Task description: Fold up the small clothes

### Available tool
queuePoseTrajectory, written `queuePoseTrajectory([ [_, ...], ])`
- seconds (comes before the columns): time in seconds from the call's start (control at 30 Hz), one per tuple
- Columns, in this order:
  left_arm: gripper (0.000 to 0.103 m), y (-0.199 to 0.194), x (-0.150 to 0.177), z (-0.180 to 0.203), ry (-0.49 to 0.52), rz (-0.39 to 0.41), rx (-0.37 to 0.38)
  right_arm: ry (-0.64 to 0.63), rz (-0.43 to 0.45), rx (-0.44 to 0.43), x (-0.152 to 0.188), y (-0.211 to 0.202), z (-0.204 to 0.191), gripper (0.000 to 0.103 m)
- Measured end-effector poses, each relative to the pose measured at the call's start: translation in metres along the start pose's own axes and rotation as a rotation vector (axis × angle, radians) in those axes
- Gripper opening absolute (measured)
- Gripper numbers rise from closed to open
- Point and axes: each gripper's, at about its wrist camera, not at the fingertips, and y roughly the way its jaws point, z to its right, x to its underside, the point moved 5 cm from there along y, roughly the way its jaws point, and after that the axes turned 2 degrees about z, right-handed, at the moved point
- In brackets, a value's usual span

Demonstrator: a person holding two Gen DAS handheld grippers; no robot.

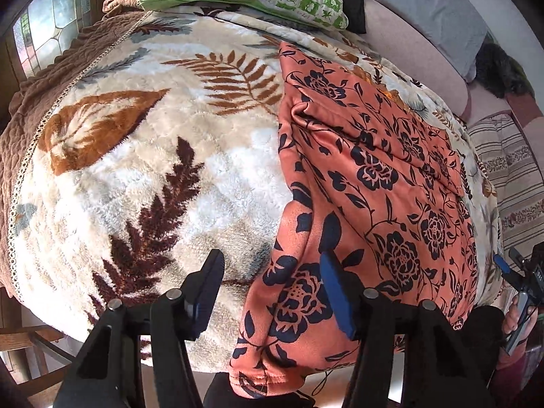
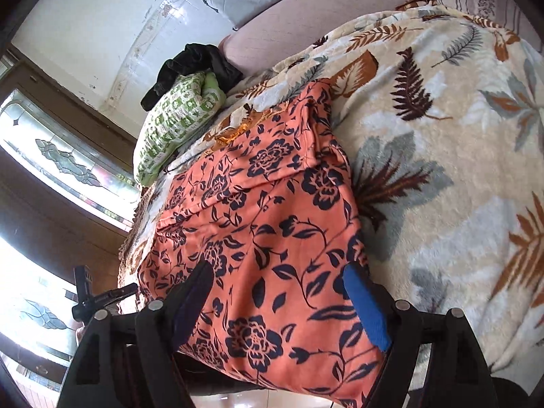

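1. On the blanket (image 1: 142, 176), an orange floral garment (image 1: 374, 176) lies folded, its near end over the blanket's edge.
2. Left gripper (image 1: 272, 292) hovers half-open, empty.
3. Right gripper (image 2: 282, 302) hovers wide, empty.

You get bright daylight in both views, coming thru the window (image 2: 51, 176); panes in the right wrist view blow out to white at lower left. Light's soft, w/ faint shadows under folds of the orange floral garment (image 1: 367, 176). Heavy fisheye bend bulges the blanket (image 1: 142, 156); corners go black. Centre's fairly sharp, edges smear, esp. the wall (image 2: 102, 34).
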Motion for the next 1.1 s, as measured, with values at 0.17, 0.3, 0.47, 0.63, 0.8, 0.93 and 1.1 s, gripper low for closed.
queuePoseTrajectory([
  [0.17,0.056,0.017,0.000,0.016,0.081,-0.043,0.081,0.096,-0.047,0.035,0.021,-0.017,0.031,0.082],
  [0.3,0.056,0.031,0.011,0.023,0.137,-0.104,0.114,0.177,-0.102,0.056,0.036,-0.014,0.055,0.082],
  [0.47,0.056,0.024,0.016,0.027,0.162,-0.111,0.186,0.162,-0.149,0.104,0.051,0.008,0.060,0.080],
  [0.63,0.035,0.023,0.019,0.038,0.210,-0.127,0.233,0.031,-0.225,0.172,0.067,0.025,0.043,0.040],
  [0.8,0.020,0.016,0.016,0.046,0.259,-0.119,0.224,-0.134,-0.260,0.252,0.081,0.032,0.018,0.016],
  [0.93,0.029,0.026,0.012,0.030,0.249,-0.153,0.099,-0.075,-0.297,0.286,0.080,0.038,0.034,0.019],
  [1.1,0.047,0.030,0.024,0.034,0.260,-0.198,0.174,-0.176,-0.310,0.266,0.084,0.042,0.021,0.027],
])
